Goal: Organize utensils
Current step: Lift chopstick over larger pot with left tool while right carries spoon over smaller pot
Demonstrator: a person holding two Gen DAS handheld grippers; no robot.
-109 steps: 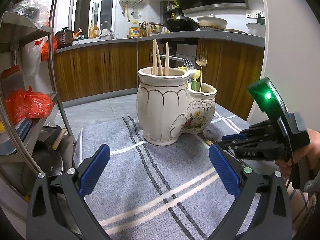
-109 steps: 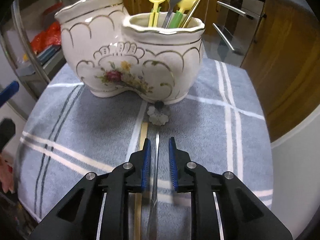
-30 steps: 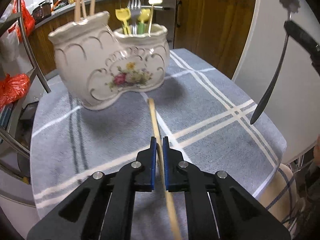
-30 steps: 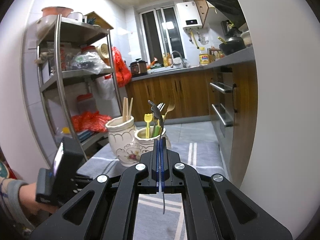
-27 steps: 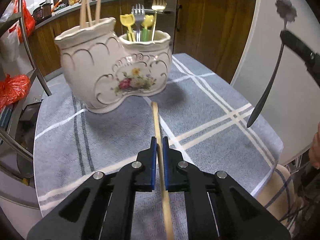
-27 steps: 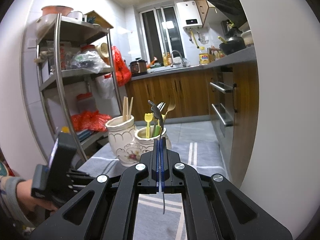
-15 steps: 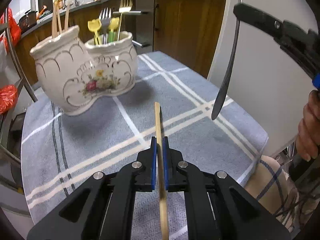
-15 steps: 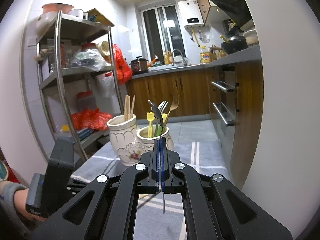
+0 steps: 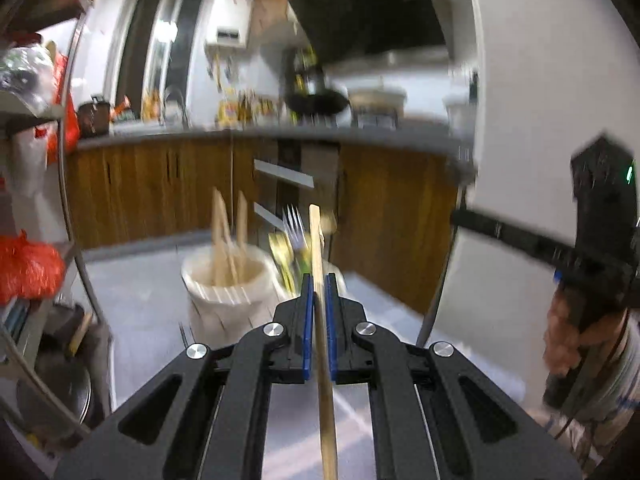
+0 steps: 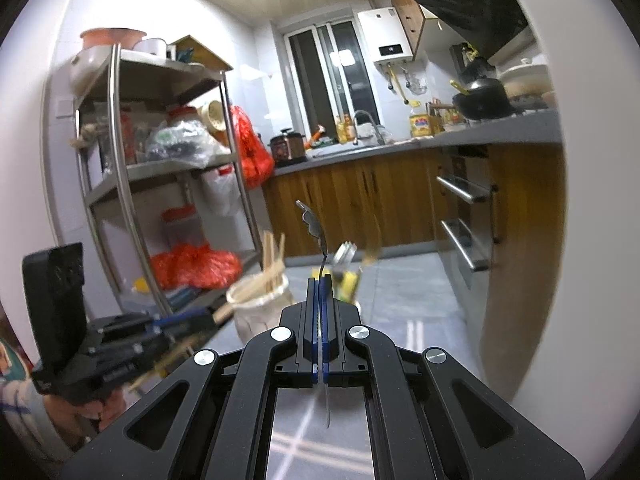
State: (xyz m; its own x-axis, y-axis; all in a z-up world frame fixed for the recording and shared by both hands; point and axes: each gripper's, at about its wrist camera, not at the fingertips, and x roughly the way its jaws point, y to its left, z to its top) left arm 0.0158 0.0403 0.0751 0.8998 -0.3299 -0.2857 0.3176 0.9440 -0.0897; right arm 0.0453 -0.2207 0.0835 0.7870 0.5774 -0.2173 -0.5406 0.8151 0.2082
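Observation:
My left gripper is shut on a wooden chopstick, held in the air with its tip pointing up and forward over the cream ceramic holder. The holder has chopsticks in its left pot and forks in its right pot. My right gripper is shut on a slim metal utensil with a flower-shaped end uppermost, above and short of the holder. Each gripper shows in the other's view: the right gripper at right, the left gripper at lower left. The left wrist view is blurred.
The holder stands on a table under a grey striped cloth. A steel shelf rack with bags stands at left, wooden cabinets behind, a white wall close at right. A hand holds the right gripper.
The left gripper has lifted the chopstick off the cloth and tipped up, so its view now looks across the kitchen. The right gripper has drifted a little, still holding the metal utensil.

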